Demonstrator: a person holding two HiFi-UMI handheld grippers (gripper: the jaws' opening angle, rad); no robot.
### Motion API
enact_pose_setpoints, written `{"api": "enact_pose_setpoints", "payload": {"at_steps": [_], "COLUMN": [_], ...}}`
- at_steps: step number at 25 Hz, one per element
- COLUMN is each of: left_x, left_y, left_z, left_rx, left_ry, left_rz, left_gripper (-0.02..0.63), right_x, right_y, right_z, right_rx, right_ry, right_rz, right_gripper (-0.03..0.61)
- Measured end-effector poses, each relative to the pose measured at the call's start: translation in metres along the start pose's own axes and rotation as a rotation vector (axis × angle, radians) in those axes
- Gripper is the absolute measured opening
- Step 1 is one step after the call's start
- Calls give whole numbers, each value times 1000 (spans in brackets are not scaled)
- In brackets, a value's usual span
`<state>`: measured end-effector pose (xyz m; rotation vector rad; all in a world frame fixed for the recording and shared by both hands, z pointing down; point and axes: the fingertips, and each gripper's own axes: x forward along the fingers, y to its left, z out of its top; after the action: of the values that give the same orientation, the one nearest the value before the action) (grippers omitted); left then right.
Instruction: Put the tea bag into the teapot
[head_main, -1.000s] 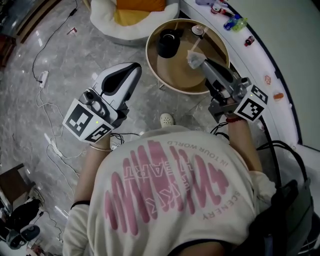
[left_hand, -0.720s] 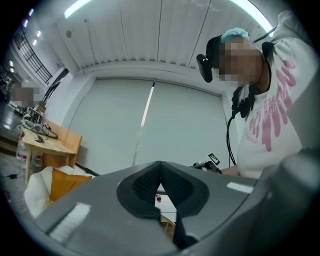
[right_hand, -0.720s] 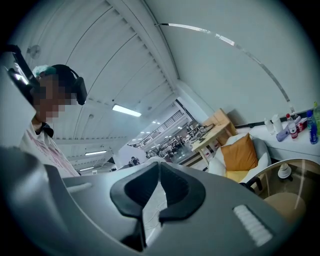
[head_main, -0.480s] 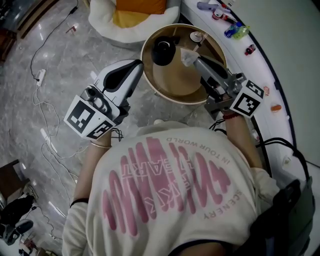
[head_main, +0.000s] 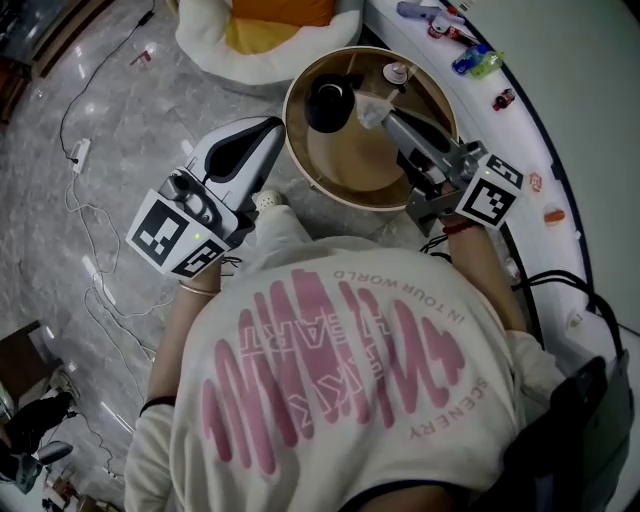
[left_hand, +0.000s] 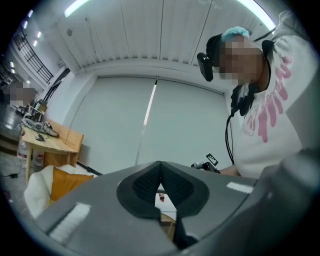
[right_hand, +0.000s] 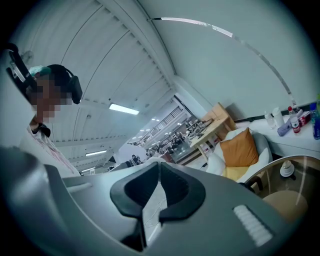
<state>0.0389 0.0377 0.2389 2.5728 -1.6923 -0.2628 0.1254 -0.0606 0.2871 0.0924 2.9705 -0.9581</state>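
A black teapot (head_main: 330, 99) stands at the back left of a round wooden table (head_main: 425, 90) in the head view. My right gripper (head_main: 384, 117) reaches over the table and is shut on the pale tea bag (head_main: 368, 108), which hangs just right of the teapot and a little above the tabletop. In the right gripper view the jaws (right_hand: 159, 166) point upward and sideways, pads close together. My left gripper (head_main: 272, 131) hovers at the table's left rim, shut and empty; its pads (left_hand: 150, 180) meet at the tip.
A small white lidded piece (head_main: 397, 72) sits at the table's back. A white seat with an orange cushion (head_main: 270, 25) lies beyond the table. A curved white counter (head_main: 520, 110) with small toys runs along the right. Cables (head_main: 90, 215) trail over the floor on the left.
The person has stepped closer to the table, a foot now showing below the left gripper. The right gripper has carried the tea bag a little nearer the teapot. The left gripper keeps its pose.
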Motion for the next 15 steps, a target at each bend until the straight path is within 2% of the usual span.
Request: {"api": "enact_pose_setpoints", "payload": {"at_steps": [6,15], "left_x": [13,39], "left_y": [45,134], "left_z": [-3,5], "left_rx": [-45,-88], "left_ry": [-9,54], "left_rz": [-32,-131], "left_gripper": [3,3], "right_x": [23,79], "right_y": [-20,-56], "right_z": [1,-4], "right_rx": [10,91], "right_ry": [13,-19], "right_rz": [-36,-144], "right_gripper": [21,21]}}
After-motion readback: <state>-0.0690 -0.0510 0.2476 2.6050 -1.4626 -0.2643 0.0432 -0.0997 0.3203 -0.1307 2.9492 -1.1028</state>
